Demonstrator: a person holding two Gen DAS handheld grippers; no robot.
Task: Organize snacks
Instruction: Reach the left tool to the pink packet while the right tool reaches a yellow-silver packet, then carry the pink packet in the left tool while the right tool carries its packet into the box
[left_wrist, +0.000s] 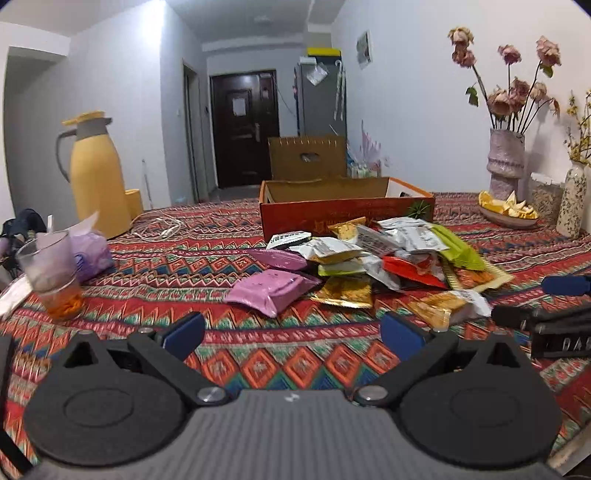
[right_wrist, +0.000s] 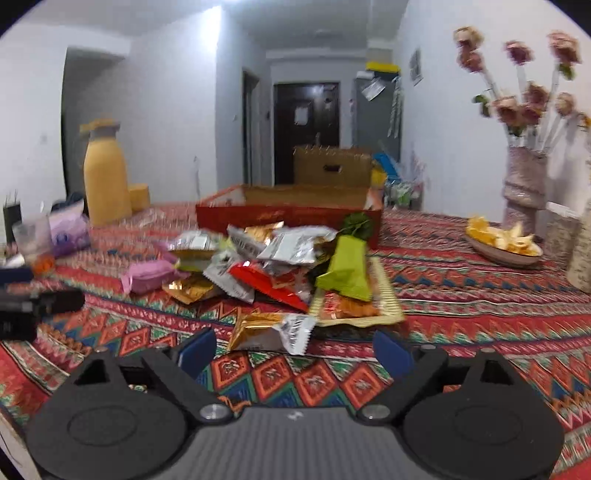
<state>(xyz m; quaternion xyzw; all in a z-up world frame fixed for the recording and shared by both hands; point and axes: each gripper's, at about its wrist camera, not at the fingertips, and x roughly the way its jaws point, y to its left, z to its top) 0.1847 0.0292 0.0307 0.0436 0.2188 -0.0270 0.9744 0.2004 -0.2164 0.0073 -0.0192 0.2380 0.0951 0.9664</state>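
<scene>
A pile of snack packets (left_wrist: 373, 254) lies on the patterned tablecloth in front of an open red cardboard box (left_wrist: 343, 206). A pink packet (left_wrist: 271, 290) is nearest my left gripper (left_wrist: 291, 332), which is open and empty, low over the cloth just short of the pile. In the right wrist view the pile (right_wrist: 280, 258) and the box (right_wrist: 288, 214) show too. My right gripper (right_wrist: 293, 350) is open and empty, its blue pads either side of a gold and silver packet (right_wrist: 271, 330) lying just ahead. A green packet (right_wrist: 347, 269) rests on a yellow one.
A yellow thermos jug (left_wrist: 96, 173), a glass with orange bits (left_wrist: 55, 273) and a purple tissue pack (left_wrist: 92, 251) stand left. A bowl of peel (left_wrist: 508, 212) and flower vases (left_wrist: 506, 162) stand right. The right gripper's body (left_wrist: 554, 317) shows at the left view's right edge.
</scene>
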